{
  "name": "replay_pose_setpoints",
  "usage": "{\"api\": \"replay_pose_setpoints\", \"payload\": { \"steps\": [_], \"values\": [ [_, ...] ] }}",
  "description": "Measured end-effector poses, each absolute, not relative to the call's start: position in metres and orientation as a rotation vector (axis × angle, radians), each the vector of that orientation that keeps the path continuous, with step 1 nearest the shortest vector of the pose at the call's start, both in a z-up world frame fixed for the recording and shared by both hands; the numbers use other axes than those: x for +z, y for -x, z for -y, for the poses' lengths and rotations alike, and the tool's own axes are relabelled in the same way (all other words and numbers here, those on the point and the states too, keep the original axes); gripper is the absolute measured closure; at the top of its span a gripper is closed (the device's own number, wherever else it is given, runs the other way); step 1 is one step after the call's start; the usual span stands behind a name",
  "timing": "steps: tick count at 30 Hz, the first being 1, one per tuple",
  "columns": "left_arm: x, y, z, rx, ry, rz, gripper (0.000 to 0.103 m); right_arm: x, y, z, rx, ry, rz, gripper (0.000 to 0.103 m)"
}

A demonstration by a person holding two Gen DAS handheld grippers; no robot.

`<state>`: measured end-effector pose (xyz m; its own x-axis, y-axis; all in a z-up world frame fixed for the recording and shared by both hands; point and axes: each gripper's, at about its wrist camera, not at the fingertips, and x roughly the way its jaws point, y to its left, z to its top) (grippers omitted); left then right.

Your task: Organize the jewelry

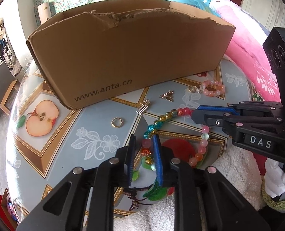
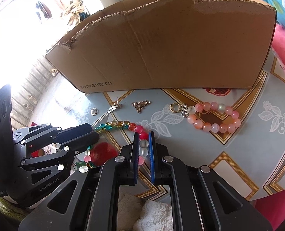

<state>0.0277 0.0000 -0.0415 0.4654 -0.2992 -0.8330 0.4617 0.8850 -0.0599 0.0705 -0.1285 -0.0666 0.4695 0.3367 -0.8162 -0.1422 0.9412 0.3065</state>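
Both jaws pinch my multicolored bead bracelet (image 2: 121, 124) before the cardboard box (image 1: 127, 57); pink bracelet (image 2: 215, 118), ring (image 1: 117, 122) and charms wait outside it, nothing visibly sorted.

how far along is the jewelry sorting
Nothing looks put away yet; the cardboard box's inside is hidden. In hand: the multicolored bead bracelet, with the left hand-held gripper and right hand-held gripper each closed around a section. Left on the table: pink bead bracelet, gold ring, silver and gold charms.
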Motion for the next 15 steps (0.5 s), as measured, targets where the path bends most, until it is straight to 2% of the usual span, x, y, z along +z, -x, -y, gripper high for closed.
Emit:
{"api": "replay_pose_setpoints", "payload": {
  "steps": [5, 15],
  "values": [
    [-0.042, -0.027, 0.004, -0.454, -0.215, -0.969, 0.085, -0.065, -0.070, 0.128, 0.296, -0.191, -1.037, 0.095],
    [-0.044, -0.024, 0.006, -0.432, -0.239, -0.954, 0.089, -0.064, -0.064, 0.115, 0.283, -0.092, -1.022, 0.081]
  ]
}}
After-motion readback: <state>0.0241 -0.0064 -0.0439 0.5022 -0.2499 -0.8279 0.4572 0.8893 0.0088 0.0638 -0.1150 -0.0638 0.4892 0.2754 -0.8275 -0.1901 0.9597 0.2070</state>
